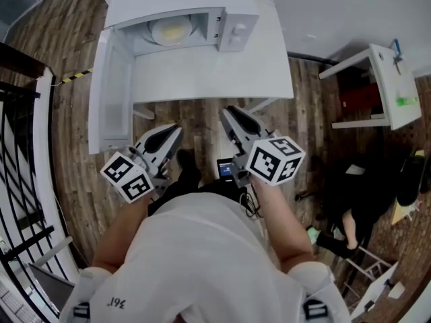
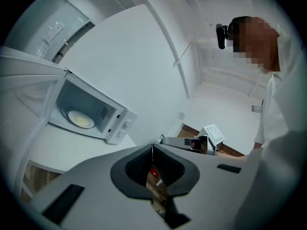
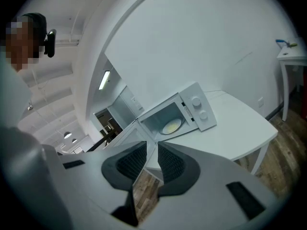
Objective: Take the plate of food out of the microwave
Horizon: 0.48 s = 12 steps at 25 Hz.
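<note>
A white microwave [image 1: 232, 27] stands on a white table [image 1: 215, 73], its door [image 1: 108, 93] swung wide to the left. Inside lies a plate of yellow food [image 1: 170, 31], also seen in the left gripper view [image 2: 80, 120] and the right gripper view [image 3: 171, 126]. Both grippers hang short of the table edge, over the wooden floor, well apart from the microwave. My left gripper [image 1: 176, 129] [image 2: 153, 146] has its tips together with nothing held. On my right gripper [image 1: 227, 110] [image 3: 152, 142] the jaws stand a narrow gap apart, empty.
A black stair railing [image 1: 20, 147] runs down the left side. A white desk [image 1: 384, 79] with small items stands at the right, above dark clutter on the floor [image 1: 363, 187]. The open door juts out past the table's left front corner.
</note>
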Tool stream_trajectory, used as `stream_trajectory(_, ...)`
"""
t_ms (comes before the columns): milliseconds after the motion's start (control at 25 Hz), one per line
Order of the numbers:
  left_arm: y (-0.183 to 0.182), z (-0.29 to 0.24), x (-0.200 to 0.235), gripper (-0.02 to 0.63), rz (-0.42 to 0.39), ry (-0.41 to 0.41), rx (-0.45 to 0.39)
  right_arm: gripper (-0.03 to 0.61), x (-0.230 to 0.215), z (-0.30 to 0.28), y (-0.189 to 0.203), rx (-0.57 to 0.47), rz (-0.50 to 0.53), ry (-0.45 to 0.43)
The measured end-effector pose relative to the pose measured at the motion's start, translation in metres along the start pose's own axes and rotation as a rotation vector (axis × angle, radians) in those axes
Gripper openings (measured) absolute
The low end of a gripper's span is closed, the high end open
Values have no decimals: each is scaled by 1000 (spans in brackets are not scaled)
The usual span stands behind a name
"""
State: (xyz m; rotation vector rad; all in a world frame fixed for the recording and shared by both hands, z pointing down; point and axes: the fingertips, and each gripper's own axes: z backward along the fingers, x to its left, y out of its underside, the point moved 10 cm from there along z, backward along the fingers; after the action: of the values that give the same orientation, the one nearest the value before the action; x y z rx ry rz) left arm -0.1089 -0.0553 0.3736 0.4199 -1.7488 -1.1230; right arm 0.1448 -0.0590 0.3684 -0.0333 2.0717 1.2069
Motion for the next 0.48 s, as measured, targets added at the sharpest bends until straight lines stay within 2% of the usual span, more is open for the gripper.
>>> stream_trajectory(280, -23, -3, 50, 6, 6, -22, 28, 75, 4, -50, -11, 6, 5, 48)
stream_trajectory(480, -28, -8, 63, 6, 32, -51, 34, 75, -1, -63, -18, 24, 22, 57)
